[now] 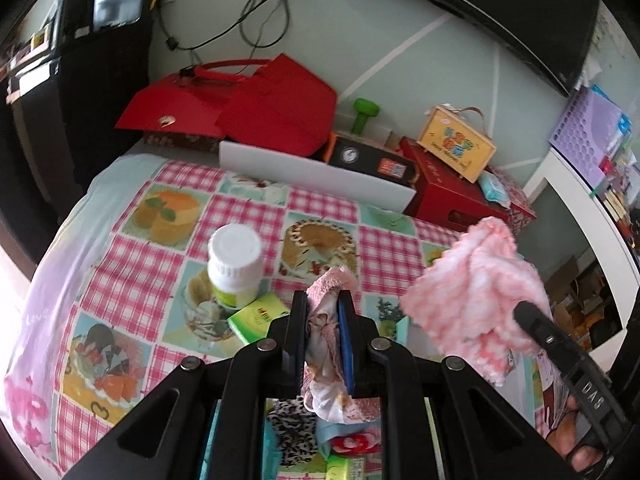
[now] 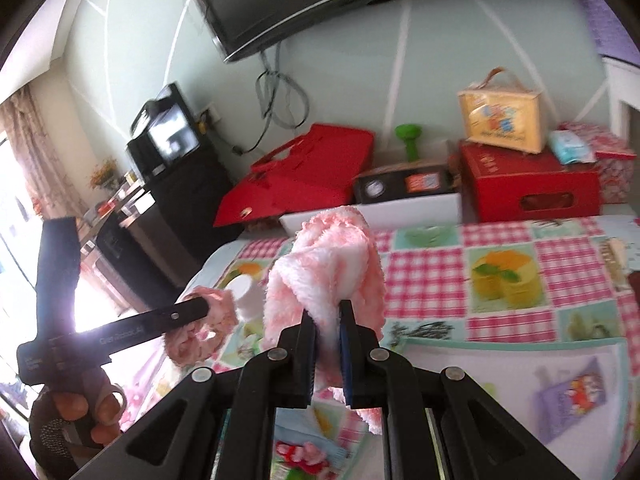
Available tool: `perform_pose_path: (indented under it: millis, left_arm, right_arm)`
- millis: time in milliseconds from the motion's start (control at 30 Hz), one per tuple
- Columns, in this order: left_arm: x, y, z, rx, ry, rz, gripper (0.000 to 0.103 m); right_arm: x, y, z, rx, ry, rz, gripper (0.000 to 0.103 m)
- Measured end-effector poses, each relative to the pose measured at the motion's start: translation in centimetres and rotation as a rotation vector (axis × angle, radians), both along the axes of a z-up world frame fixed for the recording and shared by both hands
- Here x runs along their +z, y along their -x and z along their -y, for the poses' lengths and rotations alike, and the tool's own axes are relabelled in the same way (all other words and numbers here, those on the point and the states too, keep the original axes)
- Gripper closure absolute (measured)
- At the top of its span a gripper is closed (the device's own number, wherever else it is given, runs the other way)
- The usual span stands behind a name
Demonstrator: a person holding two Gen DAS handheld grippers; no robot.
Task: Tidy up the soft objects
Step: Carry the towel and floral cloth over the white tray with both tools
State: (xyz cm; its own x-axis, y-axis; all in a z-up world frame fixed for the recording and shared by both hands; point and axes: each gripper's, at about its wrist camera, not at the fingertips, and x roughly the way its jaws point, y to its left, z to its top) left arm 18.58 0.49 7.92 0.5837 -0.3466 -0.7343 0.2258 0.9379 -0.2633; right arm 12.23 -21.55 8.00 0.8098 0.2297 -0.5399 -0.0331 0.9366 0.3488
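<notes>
Your L gripper point(image 1: 323, 300) is clamped narrow on a pink rag point(image 1: 326, 322); the cloth bunches up betw. the fingers point(image 1: 297, 312) and hangs down behind them, off the tablecloth point(image 1: 256, 216). From the R wrist cam the same rag point(image 2: 200, 330) shows as a pink wad at the tip of your L tool, held in the air above the table's left edge.

Your R gripper point(image 2: 327, 322) is closed on a fluffy towel point(image 2: 328, 268), pink/white, folded over, standing up above the fingers w/ a bit hanging below. In the L wrist cam the towel point(image 1: 472, 292) sits to the right of the rag, also lifted, not touching it.

On the table under you: white-cap bottle point(image 1: 235, 266) upright, green box point(image 1: 258, 316) just beside its base, touching or nearly. White tray point(image 1: 316, 174) at the far edge of the cloth. Red bag point(image 1: 256, 104), red box point(image 2: 528, 180) and yellow case point(image 2: 500, 114) behind it by the wall. Leopard-print cloth point(image 1: 292, 436) visible low betw. the L gripper's arms; what it rests on, can't tell.
</notes>
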Motion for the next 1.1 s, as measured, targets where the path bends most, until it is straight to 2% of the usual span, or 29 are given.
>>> perform_pose_path:
  millis: [333,633,833,1100]
  left_arm:
    - [0.4,1.1,4.5,-0.093,-0.007,0.024,0.088]
    - [0.4,2.8,10.8,-0.227,-0.013,0.051,0.088]
    - [-0.4,4.0,15.3,-0.315,-0.039,0.045,0.088]
    - [-3.7,4.3,19.4,-0.382,-0.076,-0.005,0.088]
  right_arm:
    - [1.2,4.5,7.3,-0.215,-0.023,0.022,0.092]
    - [2.1,8.5,12.3,-0.397,-0.018,0.036,0.092]
    - [1.7,10.1,14.6,-0.493,-0.019,-0.005,0.092]
    - [-0.4,10.0,15.1,-0.510,-0.013,-0.114,0.092]
